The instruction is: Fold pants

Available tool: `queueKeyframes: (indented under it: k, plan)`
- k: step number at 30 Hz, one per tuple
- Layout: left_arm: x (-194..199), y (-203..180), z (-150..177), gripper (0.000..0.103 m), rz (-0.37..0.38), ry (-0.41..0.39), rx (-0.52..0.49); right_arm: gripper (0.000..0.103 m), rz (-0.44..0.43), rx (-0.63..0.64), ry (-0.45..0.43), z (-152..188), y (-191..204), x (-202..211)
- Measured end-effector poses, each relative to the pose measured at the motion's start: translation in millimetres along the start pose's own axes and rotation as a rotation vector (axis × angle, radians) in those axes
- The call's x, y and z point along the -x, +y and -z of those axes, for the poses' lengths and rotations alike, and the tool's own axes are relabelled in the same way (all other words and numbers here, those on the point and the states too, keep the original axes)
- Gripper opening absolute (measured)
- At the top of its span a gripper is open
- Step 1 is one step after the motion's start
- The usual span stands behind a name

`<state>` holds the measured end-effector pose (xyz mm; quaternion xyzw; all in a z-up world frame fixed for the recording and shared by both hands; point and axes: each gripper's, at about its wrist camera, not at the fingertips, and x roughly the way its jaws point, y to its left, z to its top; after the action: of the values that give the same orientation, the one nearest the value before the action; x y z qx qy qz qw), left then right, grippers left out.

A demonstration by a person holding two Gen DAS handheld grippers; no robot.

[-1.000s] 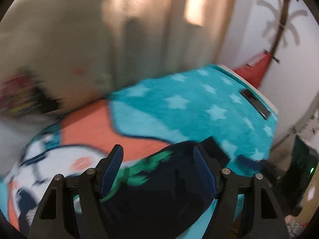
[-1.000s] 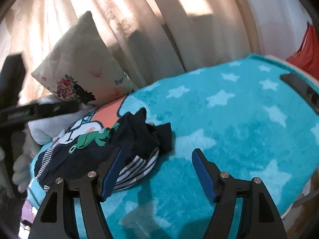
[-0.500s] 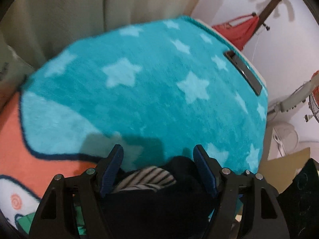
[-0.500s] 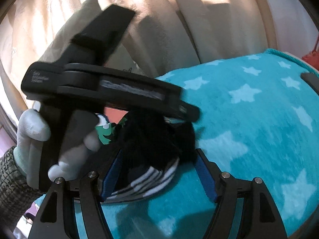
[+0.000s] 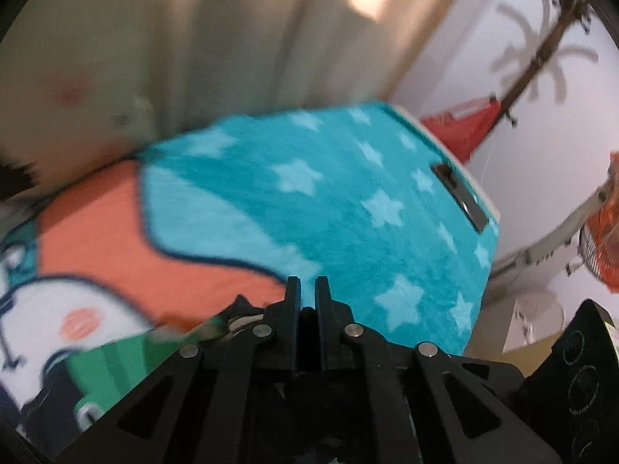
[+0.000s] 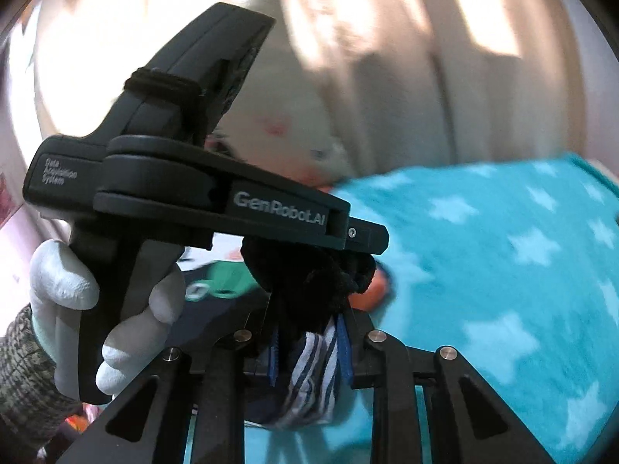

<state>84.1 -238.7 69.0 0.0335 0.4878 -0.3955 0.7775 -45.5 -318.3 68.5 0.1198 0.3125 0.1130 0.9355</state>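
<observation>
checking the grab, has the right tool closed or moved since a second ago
Yes. The right tool has closed on the pants and moved left, toward the pillow end of the star blanket, beside the left tool.

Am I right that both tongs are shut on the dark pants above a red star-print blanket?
Not quite: the blanket is teal with pale stars, not red, as the right wrist view shows. The rest holds: the right tongs and the left tongs are both shut on the dark pants.

Pants black w/ navy-white stripe lining; blanket teal w/ pale stars, orange patch.
</observation>
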Motion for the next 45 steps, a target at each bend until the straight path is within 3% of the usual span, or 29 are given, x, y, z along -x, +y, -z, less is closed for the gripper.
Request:
queueKeyframes:
  k: [6,9,13,16,21,24,26,30,33,37,40,43,45]
  plan:
    - [57,72,53,0.009,-0.064,-0.134,0.214,0.028,-0.131,0.138,0.060,2,65,-29]
    - [76,99,81,0.018,-0.079,-0.172,0.319,0.043,-0.184,0.185,0.122,13,90,-52]
    - [114,116,113,0.040,-0.142,-0.264,0.384,0.066,-0.238,0.211,0.193,28,109,-71]
    - [139,122,135,0.045,-0.221,-0.313,0.412,0.068,-0.253,0.233,0.201,27,124,-63]
    - [168,122,170,0.054,-0.340,-0.381,0.409,0.068,-0.314,0.150,0.135,-11,112,-40]
    - [182,132,188,0.055,-0.386,-0.414,0.447,0.066,-0.248,0.092,0.142,-26,102,-55]
    - [190,141,200,0.055,-0.414,-0.428,0.474,0.058,-0.218,0.061,0.173,-28,99,-72]
    - [203,162,225,0.056,-0.464,-0.444,0.550,0.058,-0.275,-0.024,0.273,-14,95,-105]
    - [210,177,241,0.056,-0.462,-0.454,0.608,0.058,-0.268,-0.039,0.308,-5,97,-116]
    - [219,192,262,0.056,-0.457,-0.473,0.675,0.058,-0.257,-0.012,0.296,-13,105,-100]
    - [219,197,274,0.055,-0.435,-0.484,0.696,0.064,-0.288,0.033,0.273,-24,123,-87]
    - [219,193,281,0.038,-0.403,-0.501,0.680,0.066,-0.340,0.094,0.314,-31,154,-94]
    - [220,192,286,0.038,-0.383,-0.504,0.686,0.066,-0.365,0.137,0.365,-33,178,-107]
